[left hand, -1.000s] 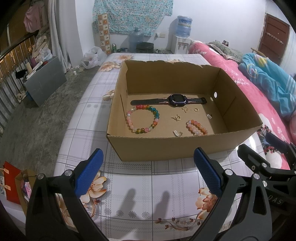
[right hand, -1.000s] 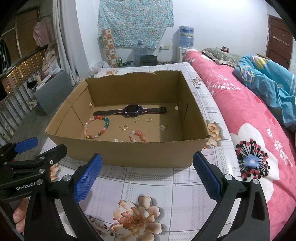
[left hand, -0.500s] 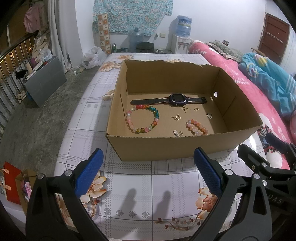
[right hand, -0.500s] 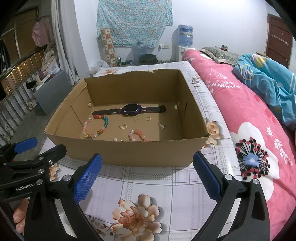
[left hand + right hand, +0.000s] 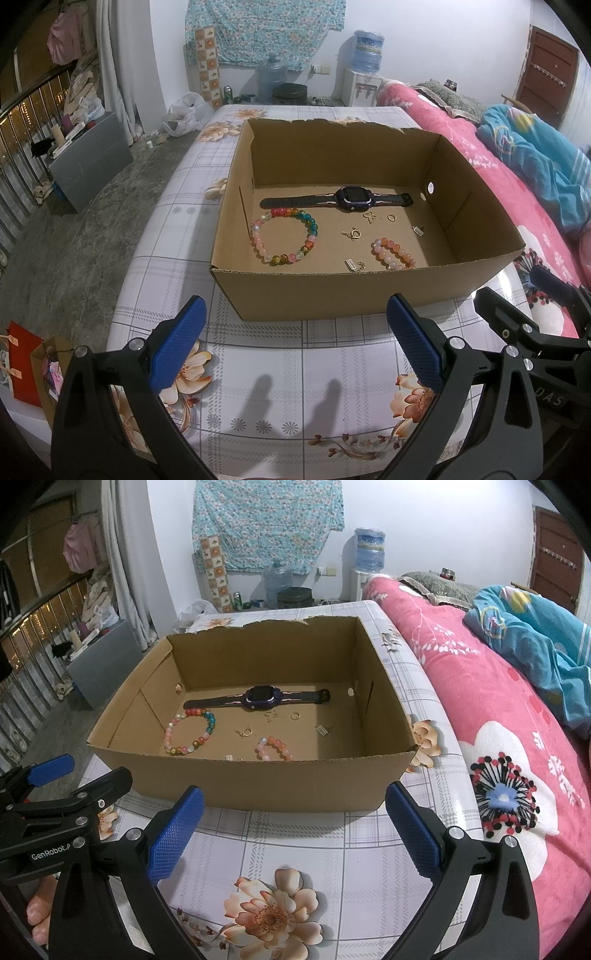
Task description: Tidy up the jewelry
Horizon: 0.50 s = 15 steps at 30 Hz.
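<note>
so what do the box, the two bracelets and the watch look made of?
Box: corrugated cardboard, matte brown, fluting along the cut rim. Multicoloured bracelet: glossy translucent beads, glass or plastic, can't tell. Pink bracelet: similar shiny pink-orange beads. Watch: dark matte strap, likely rubber or silicone; purple case looks plastic, with a glossy screen.

pink bracelet (image 5: 274,748): near side behind box wall (image 5: 258,782) | gold pieces (image 5: 355,234): too small

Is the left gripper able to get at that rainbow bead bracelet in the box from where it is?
Probably yes. The left gripper is open and empty, outside the cardboard box. The box has no lid, and the rainbow bracelet lies alone on its floor, so reaching over the near wall looks unobstructed.
</note>
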Motion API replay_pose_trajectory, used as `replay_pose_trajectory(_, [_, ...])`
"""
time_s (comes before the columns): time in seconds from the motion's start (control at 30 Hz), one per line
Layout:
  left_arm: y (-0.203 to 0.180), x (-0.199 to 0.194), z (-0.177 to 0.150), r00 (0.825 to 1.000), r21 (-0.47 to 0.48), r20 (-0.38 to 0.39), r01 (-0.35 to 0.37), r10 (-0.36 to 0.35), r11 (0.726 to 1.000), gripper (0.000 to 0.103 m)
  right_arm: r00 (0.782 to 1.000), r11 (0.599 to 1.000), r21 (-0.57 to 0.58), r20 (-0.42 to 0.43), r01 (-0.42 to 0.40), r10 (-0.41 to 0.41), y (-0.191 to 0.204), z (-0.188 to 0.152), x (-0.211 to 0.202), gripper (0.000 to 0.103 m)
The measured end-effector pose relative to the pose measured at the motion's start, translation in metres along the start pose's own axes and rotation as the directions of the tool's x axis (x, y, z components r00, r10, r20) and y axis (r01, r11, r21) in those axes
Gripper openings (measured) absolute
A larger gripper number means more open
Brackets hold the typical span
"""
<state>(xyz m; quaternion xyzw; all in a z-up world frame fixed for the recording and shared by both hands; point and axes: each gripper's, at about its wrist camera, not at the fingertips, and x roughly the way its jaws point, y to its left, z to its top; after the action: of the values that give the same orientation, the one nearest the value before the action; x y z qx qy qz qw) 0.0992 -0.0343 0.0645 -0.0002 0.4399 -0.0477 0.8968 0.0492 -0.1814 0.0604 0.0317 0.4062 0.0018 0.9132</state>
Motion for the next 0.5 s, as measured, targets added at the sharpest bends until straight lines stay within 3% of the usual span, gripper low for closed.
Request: replay_pose_trajectory(0.5, [-0.0002,0.0006,-0.0001,1.0,-0.001,-0.002,-0.001,0.001,1.0,0.095,1.0,1.0,0.001,-0.001,-0.001,0.001,-0.0007,0.0003,0.0003,0.096])
